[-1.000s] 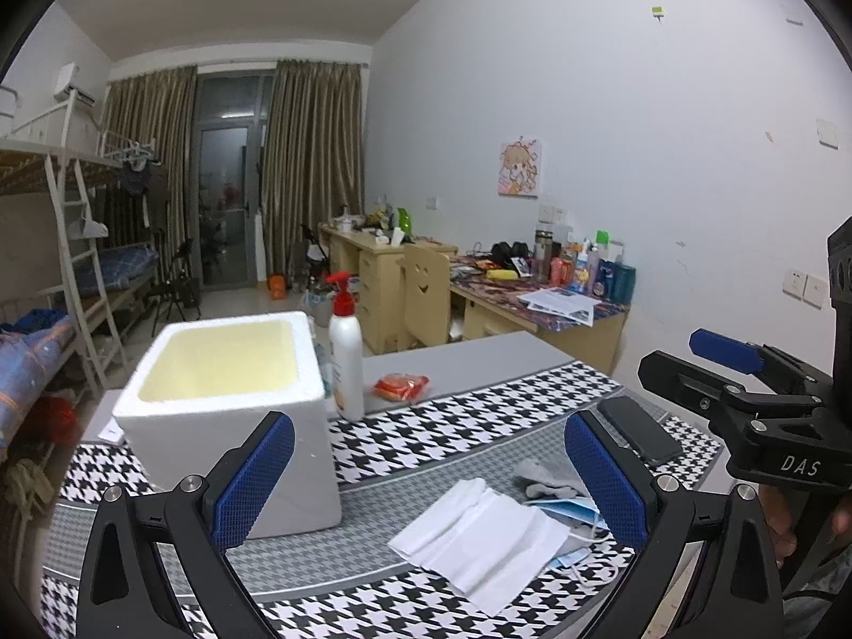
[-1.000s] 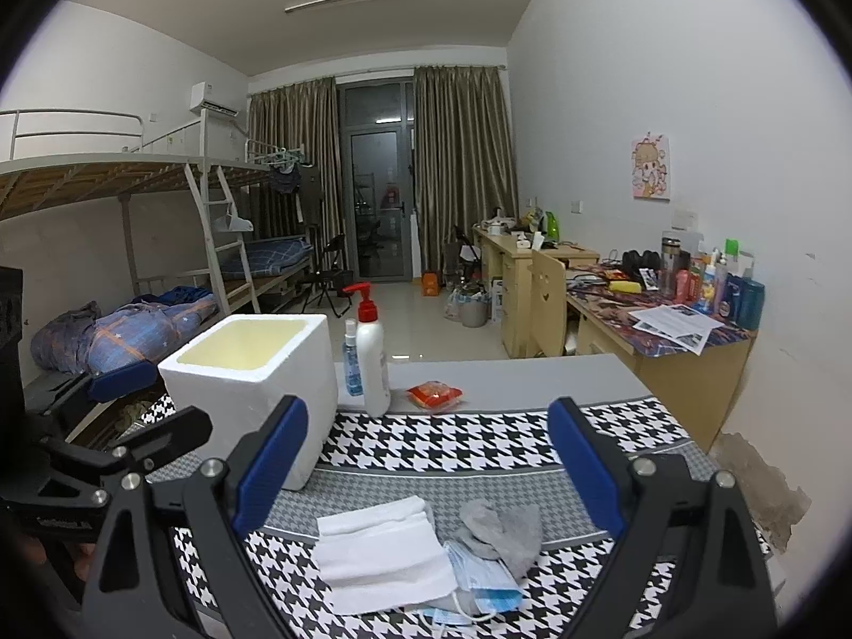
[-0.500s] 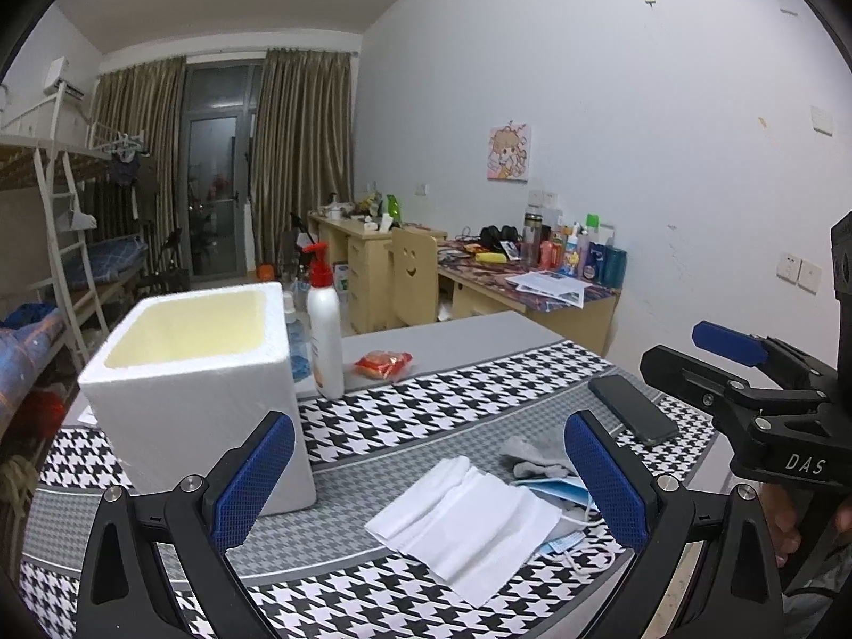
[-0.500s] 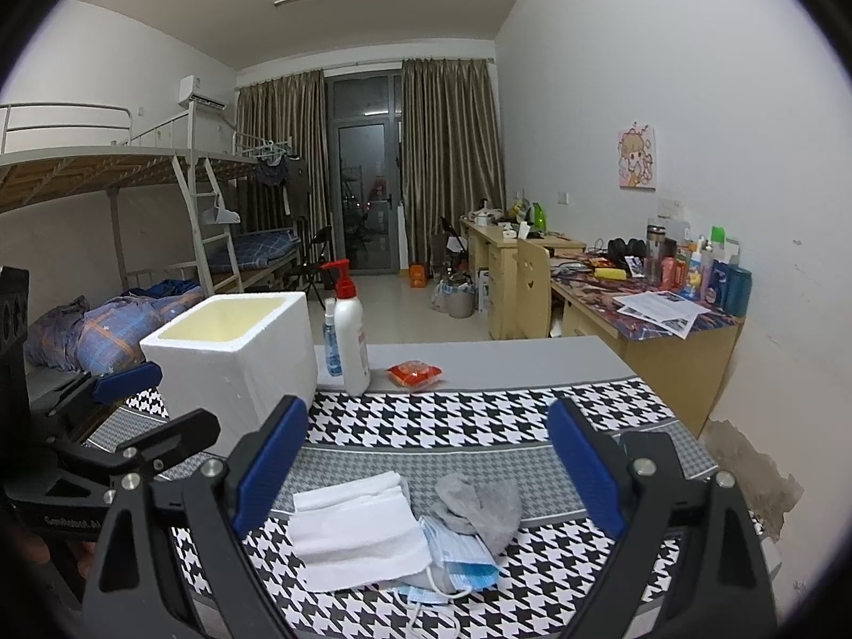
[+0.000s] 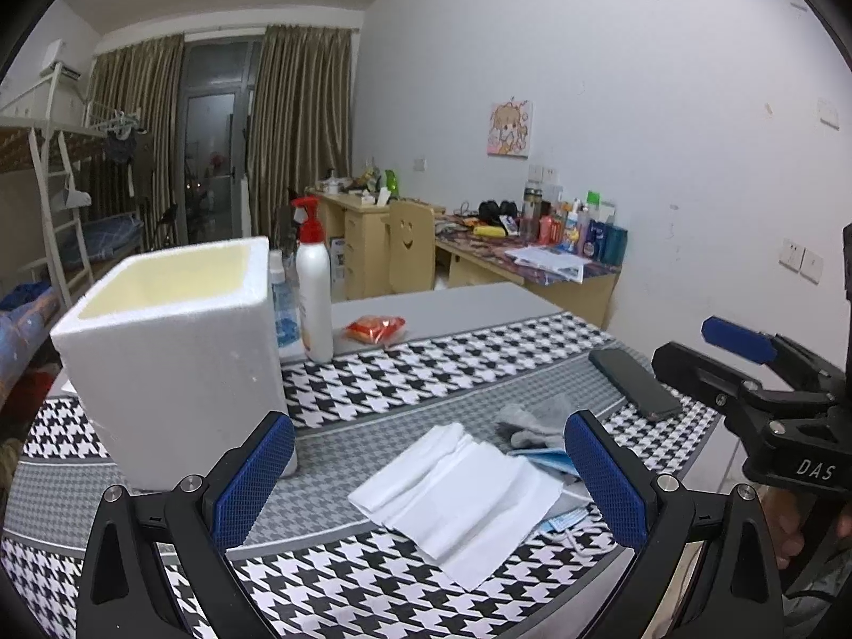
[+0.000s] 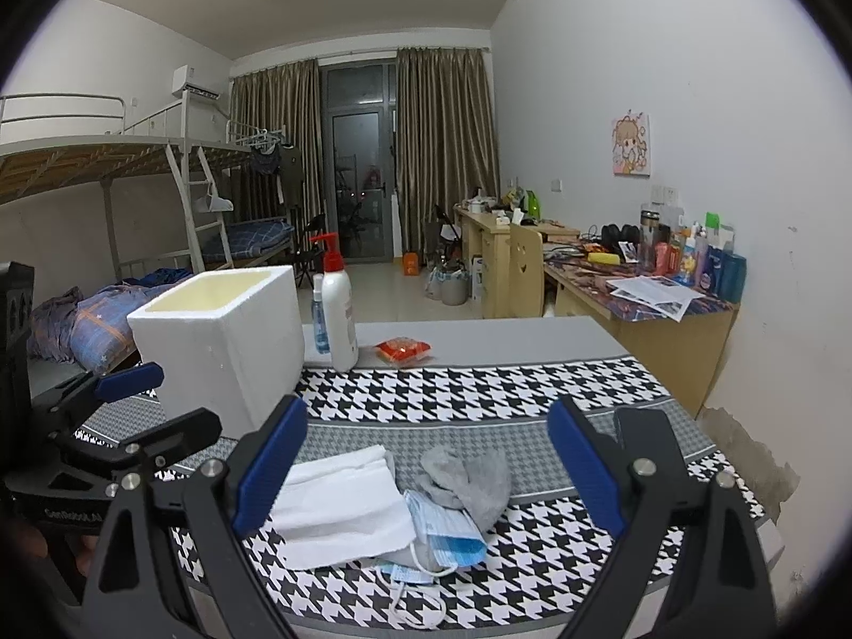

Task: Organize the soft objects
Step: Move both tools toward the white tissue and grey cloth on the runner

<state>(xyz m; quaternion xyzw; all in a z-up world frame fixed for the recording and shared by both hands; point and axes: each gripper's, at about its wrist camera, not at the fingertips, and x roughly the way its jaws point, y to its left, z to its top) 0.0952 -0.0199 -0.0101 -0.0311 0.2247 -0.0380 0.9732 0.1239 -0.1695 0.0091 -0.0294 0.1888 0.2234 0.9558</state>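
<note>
A folded white cloth (image 5: 458, 484) (image 6: 341, 506), a blue face mask (image 6: 447, 530) (image 5: 548, 460) and a grey sock (image 6: 468, 479) (image 5: 527, 418) lie in a small pile near the table's front edge. A white foam box (image 5: 170, 351) (image 6: 223, 341), open on top, stands to their left. My left gripper (image 5: 426, 484) is open above the cloth. My right gripper (image 6: 426, 474) is open above the pile. Both are empty. Each gripper shows at the edge of the other's view.
A white pump bottle with red top (image 5: 313, 287) (image 6: 338, 309) and a small blue bottle (image 6: 319, 319) stand beside the box. An orange packet (image 5: 375, 328) (image 6: 403, 349) lies behind. A black phone (image 5: 633, 383) lies at the right. The table has a houndstooth cloth (image 6: 479, 388).
Both grippers have drifted slightly over the table, so the box and pile shift a little in view. Both stay open and empty; nothing on the table has moved.
</note>
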